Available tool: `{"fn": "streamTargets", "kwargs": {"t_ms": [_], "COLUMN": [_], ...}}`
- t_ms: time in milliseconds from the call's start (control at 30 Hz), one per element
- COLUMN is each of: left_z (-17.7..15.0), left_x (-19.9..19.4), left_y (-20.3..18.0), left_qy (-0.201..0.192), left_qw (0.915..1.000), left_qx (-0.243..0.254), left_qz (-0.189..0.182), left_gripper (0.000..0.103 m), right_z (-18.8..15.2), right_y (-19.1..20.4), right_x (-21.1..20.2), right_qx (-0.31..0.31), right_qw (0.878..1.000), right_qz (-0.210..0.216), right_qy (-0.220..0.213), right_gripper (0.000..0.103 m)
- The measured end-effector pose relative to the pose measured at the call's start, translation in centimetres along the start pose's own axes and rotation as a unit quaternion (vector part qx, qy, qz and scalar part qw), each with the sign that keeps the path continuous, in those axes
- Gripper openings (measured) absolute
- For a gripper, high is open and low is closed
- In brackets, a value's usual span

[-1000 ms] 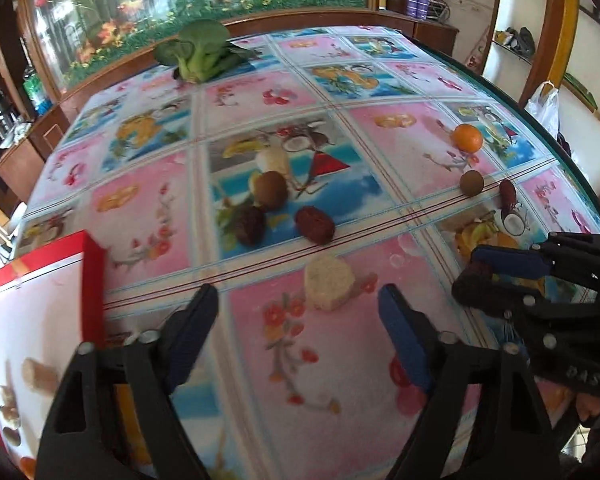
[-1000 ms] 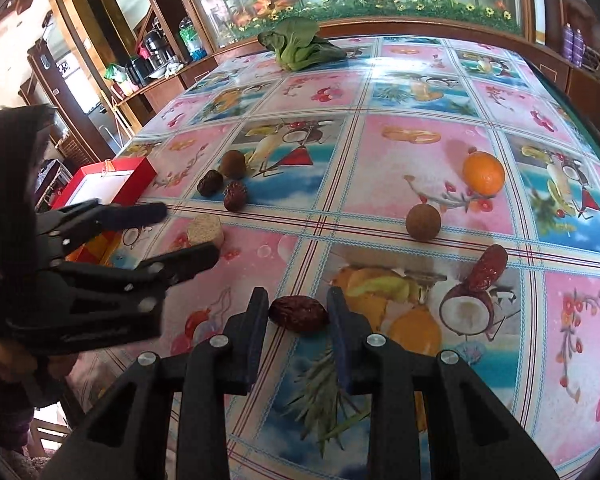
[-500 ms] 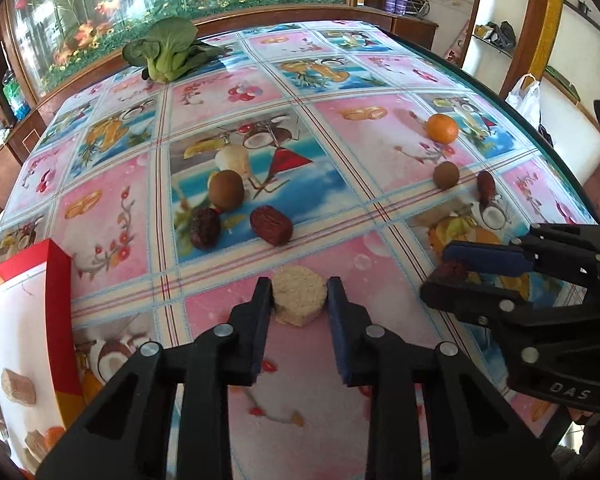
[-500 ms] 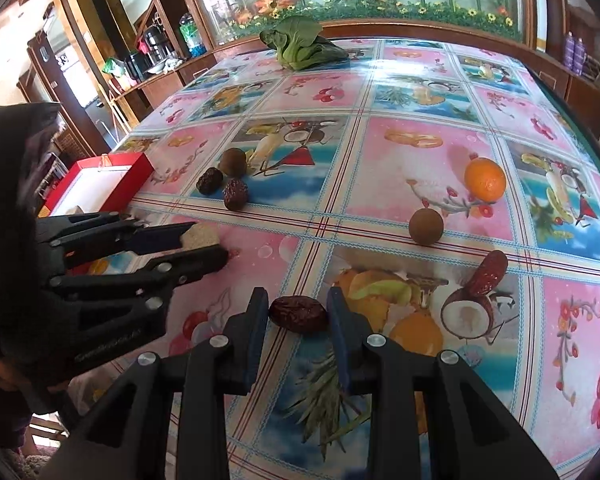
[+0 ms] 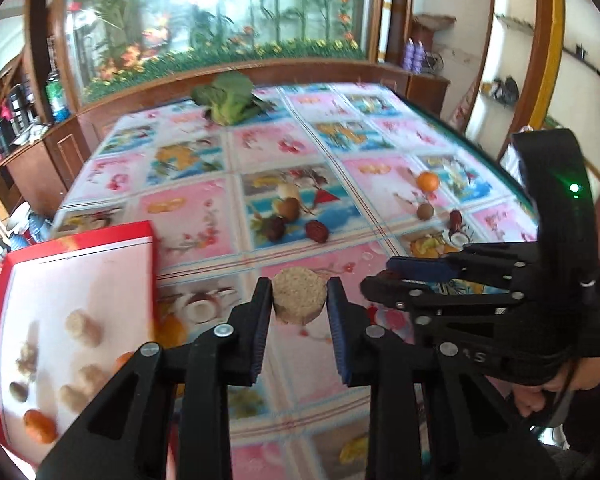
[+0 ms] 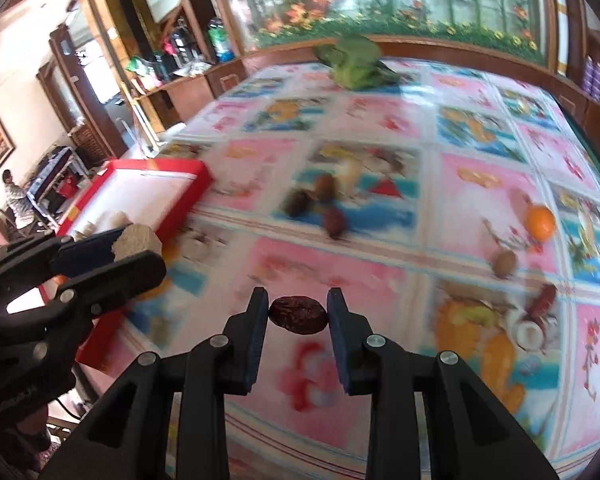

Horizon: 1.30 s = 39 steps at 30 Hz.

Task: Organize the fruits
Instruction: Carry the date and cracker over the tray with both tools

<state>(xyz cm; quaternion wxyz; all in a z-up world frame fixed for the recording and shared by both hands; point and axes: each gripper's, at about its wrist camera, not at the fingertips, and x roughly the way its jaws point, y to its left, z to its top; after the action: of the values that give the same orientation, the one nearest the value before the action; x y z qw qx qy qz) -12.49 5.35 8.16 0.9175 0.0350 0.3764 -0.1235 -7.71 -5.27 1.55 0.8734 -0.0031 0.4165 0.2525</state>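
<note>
My left gripper [image 5: 298, 300] is shut on a tan round cake [image 5: 299, 295] and holds it above the table, beside the red box [image 5: 72, 276]. It also shows in the right wrist view [image 6: 136, 248]. My right gripper [image 6: 298, 312] is shut on a dark red date [image 6: 299, 315], lifted off the table; it shows at the right of the left wrist view [image 5: 384, 276]. The red box holds several tan pieces [image 5: 83, 327] and small orange fruits [image 5: 40, 426].
On the fruit-print tablecloth [image 5: 204, 216] lie a kiwi [image 5: 289, 208], two dark dates [image 5: 316, 231], an orange [image 5: 427, 181], a brown round fruit [image 5: 425, 211] and another date [image 5: 455, 218]. A green leafy vegetable [image 5: 228, 98] lies at the far edge.
Both grippers have risen off the table with their items and swung left toward the red box. The left gripper closed on the cake about half a second ago.
</note>
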Motion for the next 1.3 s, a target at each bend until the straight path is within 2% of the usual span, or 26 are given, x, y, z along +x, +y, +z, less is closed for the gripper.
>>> {"fn": "streamTargets", "kwargs": {"t_ms": [267, 533, 767, 867, 1000, 1133, 1300], "left_z": [-0.9, -2.8, -4.9, -5.7, -6.4, -6.3, -6.5], "left_x": [-4.5, -7.0, -7.1, -5.9, -4.2, -3.3, -2.2], "left_y": [5.7, 11.9, 17.4, 18.7, 19.5, 19.1, 19.7], "left_qy": [-0.05, -0.074, -0.063, -0.043, -0.019, -0.01, 0.01], "left_qw": [0.9954, 0.9817, 0.964, 0.9605, 0.9613, 0.964, 0.9622], "left_qx": [-0.068, -0.121, -0.168, -0.174, -0.178, -0.166, -0.164], "left_qz": [0.047, 0.128, 0.197, 0.212, 0.209, 0.207, 0.217], "left_gripper": [0.03, 0.03, 0.03, 0.03, 0.03, 0.03, 0.03], "right_z": [2.7, 4.6, 5.5, 6.0, 6.9, 7.6, 7.6], "right_y": [6.8, 13.2, 16.7, 17.4, 17.8, 17.5, 17.1], "right_x": [0.4, 2.9, 6.7, 8.2, 9.7, 11.3, 12.8], "right_qx": [-0.04, -0.082, -0.1, -0.098, -0.093, -0.08, -0.072], "right_qw": [0.998, 0.993, 0.99, 0.991, 0.992, 0.994, 0.994], "right_qz": [0.039, 0.077, 0.096, 0.096, 0.086, 0.076, 0.072], "right_qy": [-0.026, -0.02, 0.003, 0.004, 0.009, 0.026, 0.046], "right_gripper": [0.029, 0.029, 0.029, 0.029, 0.029, 0.029, 0.029]}}
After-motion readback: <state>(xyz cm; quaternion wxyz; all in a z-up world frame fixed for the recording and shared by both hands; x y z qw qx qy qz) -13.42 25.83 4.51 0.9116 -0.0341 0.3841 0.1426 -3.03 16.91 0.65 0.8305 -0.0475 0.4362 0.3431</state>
